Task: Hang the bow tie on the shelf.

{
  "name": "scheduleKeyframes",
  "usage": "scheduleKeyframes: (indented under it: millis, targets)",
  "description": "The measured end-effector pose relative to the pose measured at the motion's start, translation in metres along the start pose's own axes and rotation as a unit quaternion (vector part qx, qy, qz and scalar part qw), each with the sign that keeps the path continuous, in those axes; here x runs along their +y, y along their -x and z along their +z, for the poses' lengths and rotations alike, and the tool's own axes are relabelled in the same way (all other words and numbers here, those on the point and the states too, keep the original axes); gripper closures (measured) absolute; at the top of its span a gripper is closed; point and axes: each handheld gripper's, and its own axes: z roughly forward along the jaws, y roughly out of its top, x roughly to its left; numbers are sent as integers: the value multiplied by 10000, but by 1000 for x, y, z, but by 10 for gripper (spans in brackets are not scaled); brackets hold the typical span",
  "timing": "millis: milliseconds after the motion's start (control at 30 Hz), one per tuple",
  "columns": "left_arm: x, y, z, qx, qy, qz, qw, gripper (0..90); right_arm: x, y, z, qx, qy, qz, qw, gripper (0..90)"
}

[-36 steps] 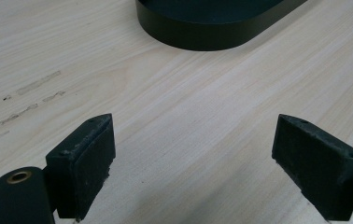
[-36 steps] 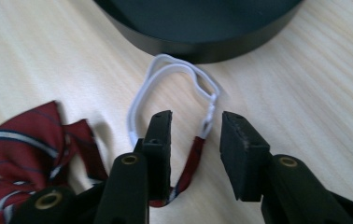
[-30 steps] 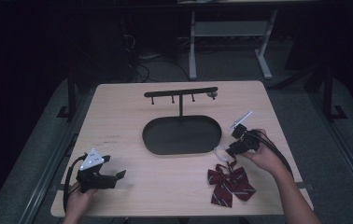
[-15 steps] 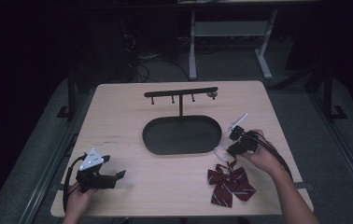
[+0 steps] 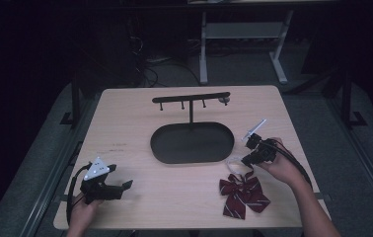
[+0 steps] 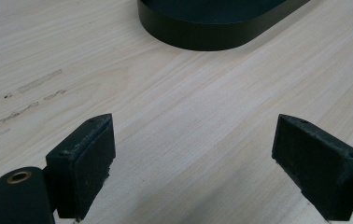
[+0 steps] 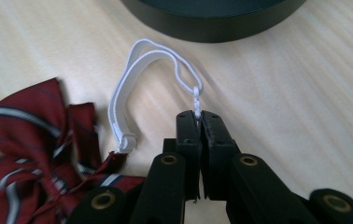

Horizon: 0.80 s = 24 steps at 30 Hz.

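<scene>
Step in hand: grasp of strap. Right gripper (image 7: 199,122) jaws just closed, now pinching white strap (image 7: 137,65) clip at tips; bow tie (image 7: 34,140) lies beside jaws on table. Left gripper (image 6: 193,154) spread, idle. Next move likely: lift strap toward hook stand (image 5: 191,98) beyond tray (image 5: 193,143), keeping grip firm.

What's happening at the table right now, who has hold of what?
A person works at a light wooden table with a gripper in each hand. The right gripper has just closed its jaws on the white elastic neck strap of a dark red striped bow tie, which lies on the table near the black oval tray with its T-shaped hook stand. The left gripper rests open over bare wood, holding nothing.
</scene>
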Motion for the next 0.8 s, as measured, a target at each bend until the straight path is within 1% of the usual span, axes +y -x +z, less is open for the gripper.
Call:
scheduleKeyframes:
  millis: [167, 233, 300, 333, 400, 500, 667, 800]
  targets:
    - [0, 0, -1, 18, -1, 17, 10000, 131, 1, -6, -11, 107, -31, -93, 9999, 868]
    - [0, 0, 0, 6, 3, -3, 10000, 130, 2, -8, -15, 174, -2, -149, 9997, 868]
    - [0, 0, 0, 7, -7, 15, 10000, 131, 4, -11, -19, 183, 54, -211, 9996, 867]
    - [0, 0, 0, 4, -15, 32, 10000, 131, 4, -12, -21, 235, 70, -227, 9994, 867]
    - [0, 0, 0, -1, -4, 33, 10000, 131, 5, -14, -24, 215, 67, -282, 9993, 867]
    - [0, 0, 0, 3, 3, 14, 10000, 131, 6, -16, -29, 295, 165, -303, 9990, 867]
    - [0, 0, 0, 9, -1, 10, 10000, 130, 7, -19, -34, 313, 203, -350, 9987, 868]
    - [0, 0, -1, 11, 8, 9, 10000, 130, 7, -20, -39, 365, 297, -348, 9983, 868]
